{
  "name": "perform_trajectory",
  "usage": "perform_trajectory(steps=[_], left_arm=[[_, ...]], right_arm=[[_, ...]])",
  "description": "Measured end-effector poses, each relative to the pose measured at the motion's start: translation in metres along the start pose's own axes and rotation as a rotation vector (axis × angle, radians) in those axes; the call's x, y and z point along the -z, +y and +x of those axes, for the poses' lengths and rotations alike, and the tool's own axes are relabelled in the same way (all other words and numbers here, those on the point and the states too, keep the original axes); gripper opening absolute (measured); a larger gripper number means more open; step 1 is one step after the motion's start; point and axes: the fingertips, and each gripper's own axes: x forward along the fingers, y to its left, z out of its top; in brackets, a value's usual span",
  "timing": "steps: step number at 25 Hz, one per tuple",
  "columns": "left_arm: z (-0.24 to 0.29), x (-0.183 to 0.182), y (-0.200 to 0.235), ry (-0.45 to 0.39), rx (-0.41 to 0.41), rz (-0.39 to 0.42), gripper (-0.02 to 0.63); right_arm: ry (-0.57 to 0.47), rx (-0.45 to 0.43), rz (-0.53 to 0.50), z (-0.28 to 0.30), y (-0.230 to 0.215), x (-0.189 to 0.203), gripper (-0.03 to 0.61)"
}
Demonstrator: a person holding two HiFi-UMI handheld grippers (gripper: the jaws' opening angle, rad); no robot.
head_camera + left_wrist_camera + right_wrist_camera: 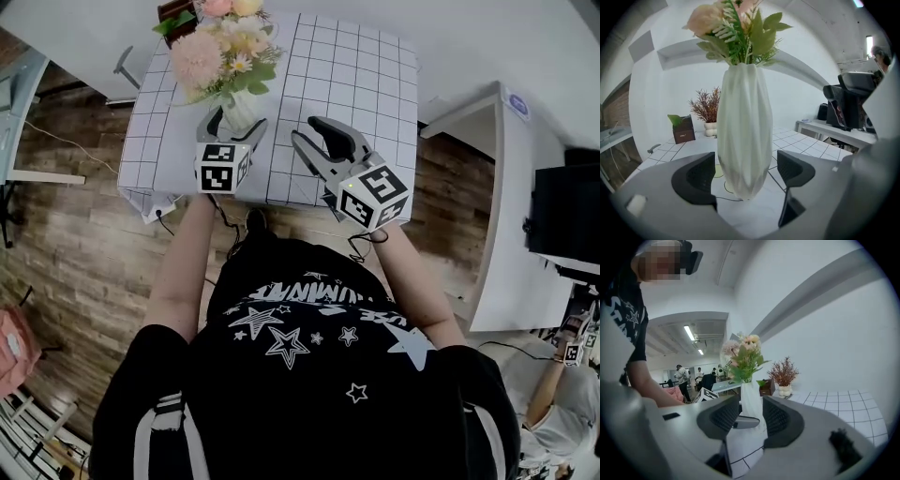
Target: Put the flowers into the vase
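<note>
A tall white ribbed vase (240,108) stands on the grid-patterned table (356,84), with pink, peach and green flowers (223,45) in it. My left gripper (234,124) is open, its jaws on either side of the vase's lower part; in the left gripper view the vase (743,131) fills the gap between the pads (699,177), with slim gaps on both sides. My right gripper (309,131) is open and empty, just right of the vase. In the right gripper view the vase (751,401) and flowers (743,357) show beyond its jaws.
A small brown box with a green leaf (683,129) and a reddish dried plant in a white pot (707,110) stand at the table's far side. A white desk (497,187) with a dark monitor (562,216) is to the right. People (680,378) stand far off.
</note>
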Motion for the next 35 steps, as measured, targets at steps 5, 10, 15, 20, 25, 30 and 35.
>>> perform_trajectory(steps=[5,10,15,20,25,30,35], left_arm=[[-0.007,0.006,-0.005,0.022,-0.015,-0.017,0.420],[-0.023,0.010,-0.008,0.028,-0.070,-0.048,0.433],[-0.065,0.007,-0.033,-0.023,-0.118,-0.123,0.433],[-0.115,0.001,-0.071,-0.091,-0.173,-0.151,0.431],[-0.167,-0.009,-0.101,-0.168,-0.251,-0.170,0.425],[-0.203,-0.018,-0.131,-0.226,-0.295,-0.190,0.388],[-0.217,-0.029,-0.162,-0.238,-0.281,-0.173,0.258]], right_arm=[[-0.001,0.008,0.018,-0.025,-0.002,0.007,0.153],[-0.015,0.016,0.031,-0.047,-0.003,0.008,0.153],[-0.043,0.014,0.042,-0.077,-0.005,0.007,0.153],[-0.078,0.013,0.070,-0.114,-0.009,0.011,0.153],[-0.096,-0.011,0.065,-0.141,-0.008,0.011,0.133],[-0.131,0.002,0.098,-0.167,-0.016,0.010,0.032],[-0.177,0.020,0.141,-0.197,-0.032,0.004,0.012]])
